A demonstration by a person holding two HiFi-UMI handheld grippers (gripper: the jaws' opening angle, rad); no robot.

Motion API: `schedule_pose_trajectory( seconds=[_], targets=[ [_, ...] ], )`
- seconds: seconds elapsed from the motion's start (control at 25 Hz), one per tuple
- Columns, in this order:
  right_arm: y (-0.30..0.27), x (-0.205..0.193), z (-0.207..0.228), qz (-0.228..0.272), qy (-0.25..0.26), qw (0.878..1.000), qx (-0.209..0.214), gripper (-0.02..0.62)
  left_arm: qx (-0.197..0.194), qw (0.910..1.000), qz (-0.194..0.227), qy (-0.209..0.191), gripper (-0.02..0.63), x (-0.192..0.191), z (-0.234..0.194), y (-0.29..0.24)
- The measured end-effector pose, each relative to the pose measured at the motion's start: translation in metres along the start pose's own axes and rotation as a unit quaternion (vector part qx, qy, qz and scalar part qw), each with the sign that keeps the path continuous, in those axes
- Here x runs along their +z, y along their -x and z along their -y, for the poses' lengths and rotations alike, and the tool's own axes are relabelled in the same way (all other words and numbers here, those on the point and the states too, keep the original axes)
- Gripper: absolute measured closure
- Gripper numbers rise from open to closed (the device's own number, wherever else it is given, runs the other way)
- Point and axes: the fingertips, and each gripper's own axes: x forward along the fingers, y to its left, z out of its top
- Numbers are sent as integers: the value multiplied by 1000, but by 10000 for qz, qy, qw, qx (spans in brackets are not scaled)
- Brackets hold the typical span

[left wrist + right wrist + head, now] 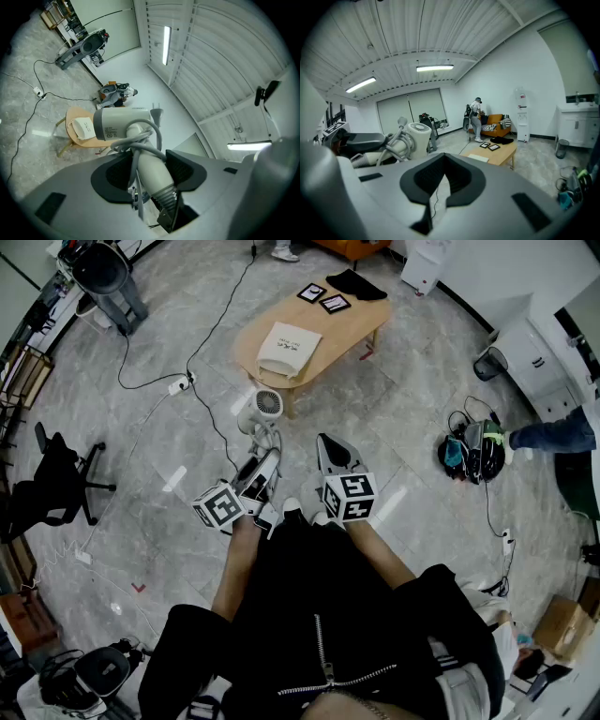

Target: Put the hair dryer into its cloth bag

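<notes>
Left gripper [151, 172] is clamped on the hair dryer [123, 124] by its handle, with the cord looped round it. Right gripper [440, 180] is pinched closed on nothing. The dryer's white, rigid plastic, probably nose-heavy and a bit slick, so the handle seems the right spot. It sits mid-frame in the head view, and the cloth bag [289, 349] lies on the table [366, 320] up top.

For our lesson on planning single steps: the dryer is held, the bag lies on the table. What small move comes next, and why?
Probably carry the hair dryer forward to the cloth bag. The left gripper is clamped on its handle, but the bag lies on the table ahead, apart from both grippers; the shut right gripper holds nothing.
</notes>
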Motion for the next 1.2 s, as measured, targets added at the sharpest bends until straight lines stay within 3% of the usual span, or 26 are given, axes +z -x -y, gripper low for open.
schedule_pose_trajectory(
  seconds=[0.36,1.2],
  targets=[
    [-8,-4,-2,63,-220,9997,35,586,158,9997,-123,-113,376,0,-14,2],
    [-25,-8,0,-186,-217,9995,153,586,119,9998,-86,-109,376,13,-21,-16]
  ],
)
